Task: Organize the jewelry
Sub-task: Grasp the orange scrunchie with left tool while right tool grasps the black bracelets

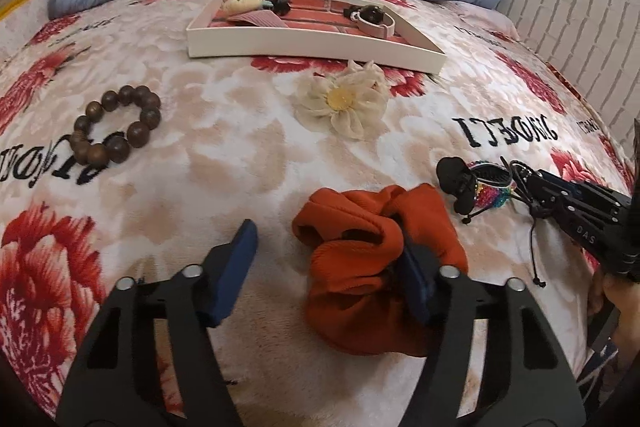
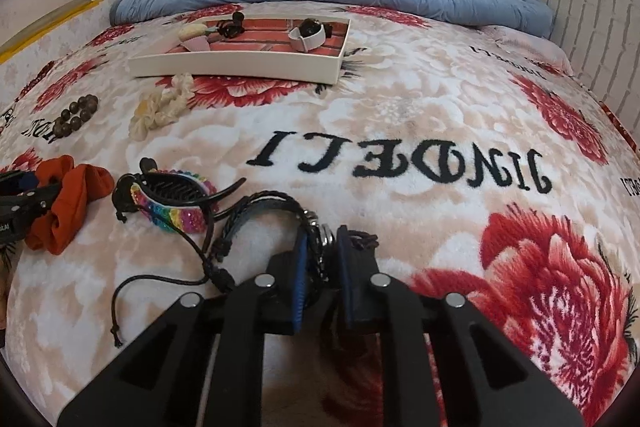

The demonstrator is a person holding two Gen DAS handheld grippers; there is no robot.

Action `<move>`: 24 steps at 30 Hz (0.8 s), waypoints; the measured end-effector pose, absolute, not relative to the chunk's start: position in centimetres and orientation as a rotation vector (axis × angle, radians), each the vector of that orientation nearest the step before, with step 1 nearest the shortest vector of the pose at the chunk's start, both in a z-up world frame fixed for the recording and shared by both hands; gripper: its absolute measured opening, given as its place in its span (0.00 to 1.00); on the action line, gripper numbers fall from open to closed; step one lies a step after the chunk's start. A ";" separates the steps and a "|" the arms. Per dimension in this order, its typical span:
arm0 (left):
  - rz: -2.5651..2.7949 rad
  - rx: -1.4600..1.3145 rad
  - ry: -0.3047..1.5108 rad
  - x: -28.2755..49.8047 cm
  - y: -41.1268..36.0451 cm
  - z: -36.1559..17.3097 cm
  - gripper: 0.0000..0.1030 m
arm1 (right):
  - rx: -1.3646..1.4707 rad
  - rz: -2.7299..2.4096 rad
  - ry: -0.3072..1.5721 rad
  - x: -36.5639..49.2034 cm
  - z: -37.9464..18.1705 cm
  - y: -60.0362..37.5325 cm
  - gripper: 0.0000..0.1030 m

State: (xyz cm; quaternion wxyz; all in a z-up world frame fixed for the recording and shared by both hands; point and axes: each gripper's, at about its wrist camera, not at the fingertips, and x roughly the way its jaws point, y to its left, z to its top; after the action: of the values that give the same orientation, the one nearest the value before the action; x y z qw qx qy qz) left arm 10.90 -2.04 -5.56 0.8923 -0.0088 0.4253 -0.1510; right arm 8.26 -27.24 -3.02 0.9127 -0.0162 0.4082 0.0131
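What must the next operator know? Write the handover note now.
Left gripper: open, one finger inside the orange scrunchie, no grip.
Right gripper: shut on the braided bracelet, which is on the blanket.
Done: watch, black clip in the tray.
Left: wooden bead bracelet, cream flower scrunchie, rainbow claw clip.

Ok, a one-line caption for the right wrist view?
Right hand-held gripper shut on a braided leather bracelet beside a rainbow hair claw on the floral blanket.
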 end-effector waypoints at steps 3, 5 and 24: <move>-0.327 -0.006 0.879 10.8 -2.4 -5.5 0.47 | -0.030 0.031 0.835 8.2 -3.0 -27.2 0.14; -0.332 0.008 0.870 10.6 -2.7 -5.4 0.40 | -0.029 0.030 0.827 8.1 -2.9 -27.3 0.14; -0.343 -0.010 0.844 10.2 -2.3 -4.5 0.23 | 0.019 0.020 0.779 8.0 -0.1 -27.9 0.14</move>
State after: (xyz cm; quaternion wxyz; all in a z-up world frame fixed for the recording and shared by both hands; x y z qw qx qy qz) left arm 10.15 -2.26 -4.46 0.8980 -0.0046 0.4075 -0.1658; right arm 7.96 -27.95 -0.12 0.9249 0.0094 0.3799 0.0097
